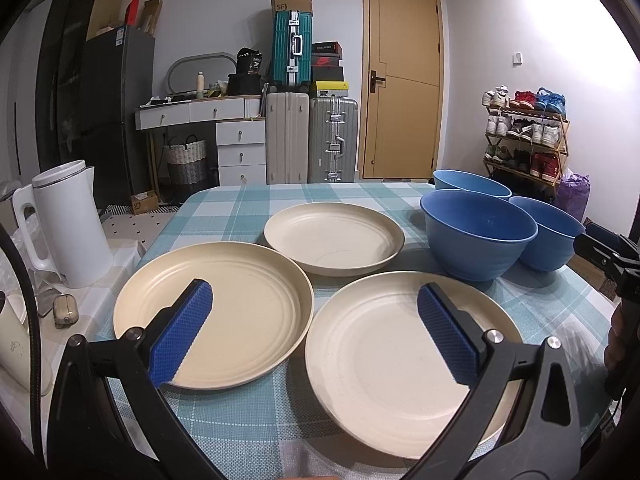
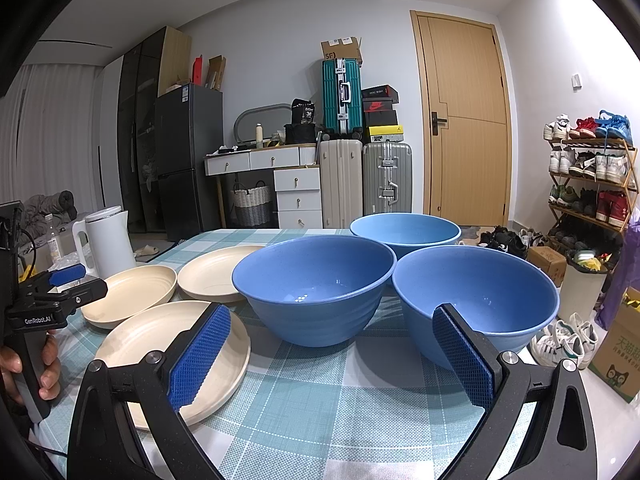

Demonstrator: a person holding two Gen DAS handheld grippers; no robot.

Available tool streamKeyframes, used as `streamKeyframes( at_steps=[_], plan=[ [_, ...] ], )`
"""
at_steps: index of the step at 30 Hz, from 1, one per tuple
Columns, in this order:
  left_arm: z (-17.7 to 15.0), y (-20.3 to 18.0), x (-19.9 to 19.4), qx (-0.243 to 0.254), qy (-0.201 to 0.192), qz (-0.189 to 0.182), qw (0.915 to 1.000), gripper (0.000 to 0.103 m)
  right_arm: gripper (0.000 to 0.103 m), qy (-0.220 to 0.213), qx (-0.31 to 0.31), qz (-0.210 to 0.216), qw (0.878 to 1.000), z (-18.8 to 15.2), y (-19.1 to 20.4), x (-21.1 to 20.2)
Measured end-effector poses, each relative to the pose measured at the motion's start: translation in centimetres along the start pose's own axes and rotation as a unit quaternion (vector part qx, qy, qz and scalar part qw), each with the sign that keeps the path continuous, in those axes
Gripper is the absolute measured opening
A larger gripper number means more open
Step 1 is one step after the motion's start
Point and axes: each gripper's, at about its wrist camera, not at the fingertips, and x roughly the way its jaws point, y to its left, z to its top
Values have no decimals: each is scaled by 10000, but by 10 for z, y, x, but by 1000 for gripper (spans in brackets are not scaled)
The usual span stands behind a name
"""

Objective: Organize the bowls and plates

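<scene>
Left gripper [image 1: 316,320]: jaws wide apart, nothing between the blue pads [image 1: 182,330]. It hangs low over the near table edge, one finger above the left plate [image 1: 248,300], the other above the near plate [image 1: 384,360]. No contact with either that I can see.

Right gripper [image 2: 332,348]: also spread wide and empty. Left finger sits over the near plate's [image 2: 148,336] rim, right finger in front of the right bowl [image 2: 480,292]. Whether that pad touches the bowl wall is hard to call from this angle.

A hand [image 2: 44,368] grips the left gripper's handle at the far left of the right wrist view.

Layout on the checked tablecloth [image 1: 248,420]:
- Three cream plates in a triangle, two near, far plate [image 1: 334,236] behind them. All flat, unstacked, rims close or just overlapping by view.
- Three blue bowls to the right of the plates, upright, unstacked: middle bowl [image 1: 478,236] closest to the plates, right bowl just beside it, back bowl [image 1: 472,184] behind both. Sides look like they touch.

White kettle [image 1: 68,224] stands off the left side of the table on a lower surface, with a small case [image 1: 65,311] near its base.
</scene>
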Motion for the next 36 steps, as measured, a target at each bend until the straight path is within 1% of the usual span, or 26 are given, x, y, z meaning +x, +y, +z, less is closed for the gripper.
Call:
streamKeyframes(
  at_steps=[28, 36],
  plan=[
    [0, -1, 0, 4, 10, 6, 10000, 103, 103, 0, -6, -5, 10000, 0, 0, 0],
    [-1, -1, 1, -13, 28, 22, 10000, 103, 103, 59, -7, -26, 10000, -2, -3, -4]
  ],
)
